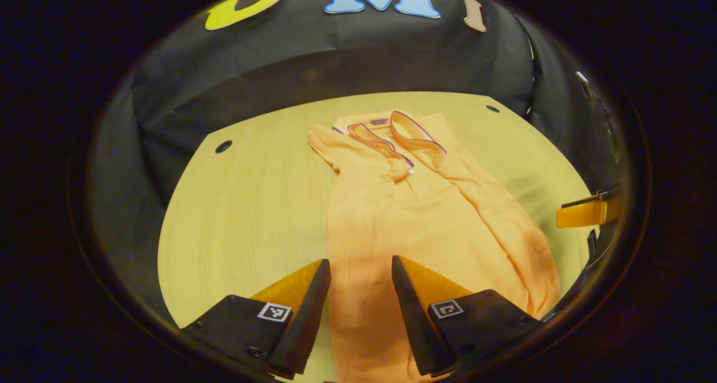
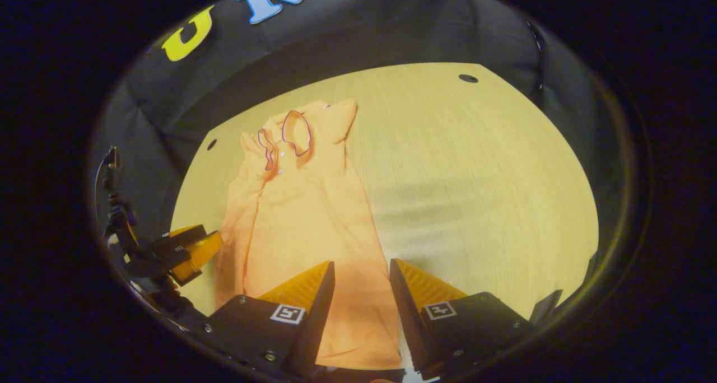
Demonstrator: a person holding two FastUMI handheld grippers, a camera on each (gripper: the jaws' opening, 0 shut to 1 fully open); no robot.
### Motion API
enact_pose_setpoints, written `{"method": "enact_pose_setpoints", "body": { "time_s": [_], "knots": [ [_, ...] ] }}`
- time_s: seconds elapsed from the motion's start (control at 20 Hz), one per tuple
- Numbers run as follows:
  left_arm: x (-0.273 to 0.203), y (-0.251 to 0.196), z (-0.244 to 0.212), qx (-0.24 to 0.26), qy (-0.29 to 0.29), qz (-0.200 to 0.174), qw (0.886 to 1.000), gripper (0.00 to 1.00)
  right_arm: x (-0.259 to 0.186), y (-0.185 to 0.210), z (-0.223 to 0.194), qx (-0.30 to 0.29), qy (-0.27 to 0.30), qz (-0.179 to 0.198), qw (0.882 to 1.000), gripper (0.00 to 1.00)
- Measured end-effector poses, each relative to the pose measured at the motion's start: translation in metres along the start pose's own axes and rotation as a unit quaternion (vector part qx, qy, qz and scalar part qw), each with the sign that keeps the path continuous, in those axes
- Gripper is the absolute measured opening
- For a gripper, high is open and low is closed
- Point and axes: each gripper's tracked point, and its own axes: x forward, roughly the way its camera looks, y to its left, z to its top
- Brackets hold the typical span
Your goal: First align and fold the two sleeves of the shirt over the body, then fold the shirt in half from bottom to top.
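The orange shirt (image 1: pixel 425 215) lies flat on the light wooden table (image 1: pixel 252 204), with the collar (image 1: pixel 392 134) at the far end and the bottom edge at the near end. Both sleeves are already folded over the body, so the shirt makes a long narrow shape.

In the left gripper view, the left gripper (image 1: pixel 361 274) is above the lower part of the shirt. Its two fingers stand apart and the cloth shows in the gap between them; they do not pinch anything. I cannot tell if the fingertips touch the cloth. This view shows the folded sleeve (image 1: pixel 493 209) on the right side of the shirt as a long fold from the shoulder to the bottom. At the right edge, part of the other gripper (image 1: pixel 588 210) appears, just beside the shirt.

In the right gripper view, the right gripper (image 2: pixel 361 274) is also spread open over the bottom part of the shirt (image 2: pixel 313 220), holding nothing. Here the bottom hem (image 2: pixel 358 363) is visible between the fingers, and a wide bare part of the table (image 2: pixel 476 176) lies to the right of the shirt. At the left edge, the left gripper (image 2: pixel 190 248) appears close to the shirt's side.
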Motion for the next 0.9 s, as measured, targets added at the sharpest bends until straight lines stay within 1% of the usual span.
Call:
{"method": "enact_pose_setpoints", "body": {
  "time_s": [0.1,0.15,0.2,0.25,0.4,0.55,0.65,0.75,0.8,0.9],
  "knots": [
    [-0.011,0.001,-0.028,-0.014,0.038,0.003,0.999,0.78,-0.003,-0.005,-0.016,-0.001,0.035,-0.011,0.999,0.63],
    [-0.015,0.000,-0.042,-0.020,0.060,0.003,0.998,0.80,-0.002,-0.007,-0.026,-0.003,0.052,-0.015,0.999,0.63],
    [-0.019,-0.001,-0.056,-0.023,0.079,0.004,0.997,0.88,-0.004,-0.009,-0.037,-0.005,0.071,-0.019,0.997,0.63],
    [-0.023,-0.002,-0.070,-0.024,0.099,0.002,0.995,0.89,-0.005,-0.010,-0.048,-0.007,0.089,-0.022,0.996,0.63],
    [-0.042,-0.004,-0.110,-0.028,0.160,0.002,0.987,0.90,-0.010,-0.011,-0.076,-0.016,0.136,-0.026,0.990,0.63],
    [-0.066,-0.001,-0.139,-0.031,0.210,0.008,0.977,0.90,-0.012,-0.007,-0.102,-0.029,0.176,-0.029,0.984,0.63],
    [-0.081,0.006,-0.148,-0.025,0.235,0.019,0.971,0.90,-0.014,-0.002,-0.115,-0.045,0.194,-0.027,0.979,0.63],
    [-0.090,0.013,-0.148,-0.027,0.246,0.024,0.969,0.90,-0.014,-0.002,-0.122,-0.064,0.206,-0.032,0.976,0.63],
    [-0.081,0.006,-0.152,-0.031,0.247,0.025,0.968,0.90,-0.013,-0.001,-0.125,-0.070,0.211,-0.034,0.974,0.63],
    [-0.084,0.009,-0.149,-0.030,0.251,0.026,0.967,0.88,-0.012,0.000,-0.126,-0.078,0.215,-0.042,0.973,0.63]
  ]
}}
